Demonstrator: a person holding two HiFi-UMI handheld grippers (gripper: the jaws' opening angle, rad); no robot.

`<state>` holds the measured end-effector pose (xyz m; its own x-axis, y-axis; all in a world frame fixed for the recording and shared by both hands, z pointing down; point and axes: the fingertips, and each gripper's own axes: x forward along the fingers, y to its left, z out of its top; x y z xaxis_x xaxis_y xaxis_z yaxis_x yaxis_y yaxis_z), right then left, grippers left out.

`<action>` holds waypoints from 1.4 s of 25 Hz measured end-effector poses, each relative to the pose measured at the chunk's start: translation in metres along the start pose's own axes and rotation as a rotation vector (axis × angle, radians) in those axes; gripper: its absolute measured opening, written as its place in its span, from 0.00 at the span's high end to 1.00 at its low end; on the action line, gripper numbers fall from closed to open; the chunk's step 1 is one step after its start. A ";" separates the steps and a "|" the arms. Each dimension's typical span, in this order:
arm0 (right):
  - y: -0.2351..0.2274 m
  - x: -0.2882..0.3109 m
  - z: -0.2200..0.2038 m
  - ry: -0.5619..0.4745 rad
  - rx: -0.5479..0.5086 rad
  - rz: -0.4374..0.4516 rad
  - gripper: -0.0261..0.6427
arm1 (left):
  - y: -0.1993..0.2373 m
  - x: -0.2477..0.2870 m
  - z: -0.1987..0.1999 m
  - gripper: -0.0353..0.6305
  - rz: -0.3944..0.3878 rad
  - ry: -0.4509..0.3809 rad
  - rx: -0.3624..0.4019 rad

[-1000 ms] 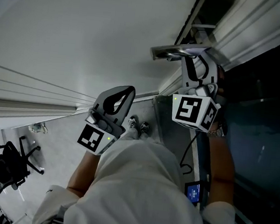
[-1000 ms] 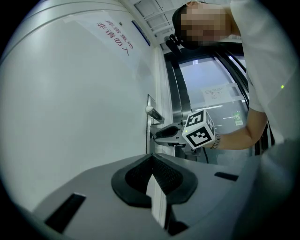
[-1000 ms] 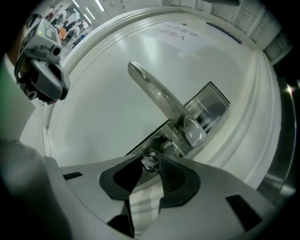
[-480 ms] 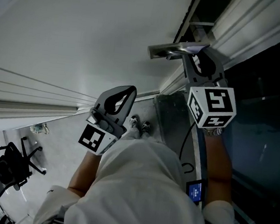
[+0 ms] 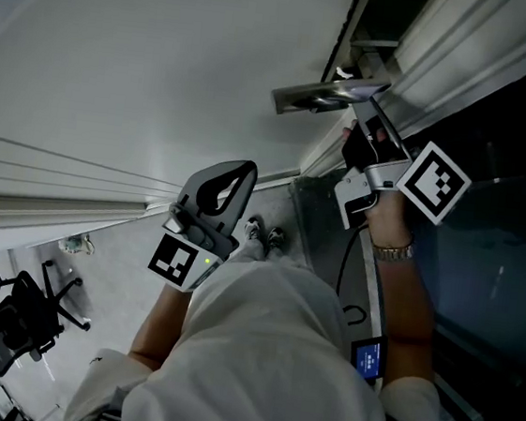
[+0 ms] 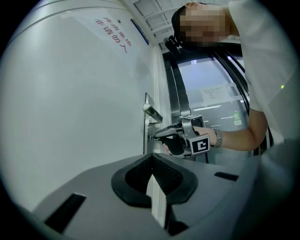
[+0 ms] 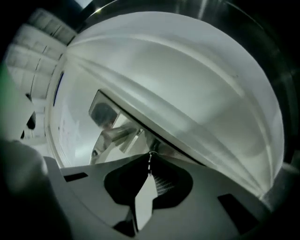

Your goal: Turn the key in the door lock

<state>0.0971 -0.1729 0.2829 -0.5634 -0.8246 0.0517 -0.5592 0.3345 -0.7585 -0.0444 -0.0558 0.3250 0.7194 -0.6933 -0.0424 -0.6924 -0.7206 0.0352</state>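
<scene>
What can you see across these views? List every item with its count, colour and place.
door: one, white, facing the person
door handle: one, silver, at door's edge
key: one, metallic, in door below handle
office chair: one, black, floor, lower left
shoes: two, pale, floor below
watch: one, silver, right wrist
left gripper: one, grey, shut, empty, facing door
right gripper: one, grey, at door, jaws just closed on key
</scene>
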 end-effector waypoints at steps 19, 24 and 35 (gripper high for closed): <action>0.019 -0.001 -0.018 0.129 -1.336 -0.237 0.63 | -0.004 0.015 -0.005 0.94 -0.034 0.010 0.003; 0.016 0.003 -0.024 0.176 -1.579 -0.335 0.63 | -0.005 0.018 -0.006 0.94 -0.030 0.035 0.007; 0.018 0.003 -0.018 0.104 -1.426 -0.332 0.93 | -0.003 0.017 -0.008 0.94 -0.026 0.053 0.006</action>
<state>0.0745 -0.1613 0.2811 -0.2976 -0.9367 0.1845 -0.7486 0.3489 0.5638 -0.0297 -0.0651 0.3325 0.7389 -0.6737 0.0095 -0.6737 -0.7385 0.0289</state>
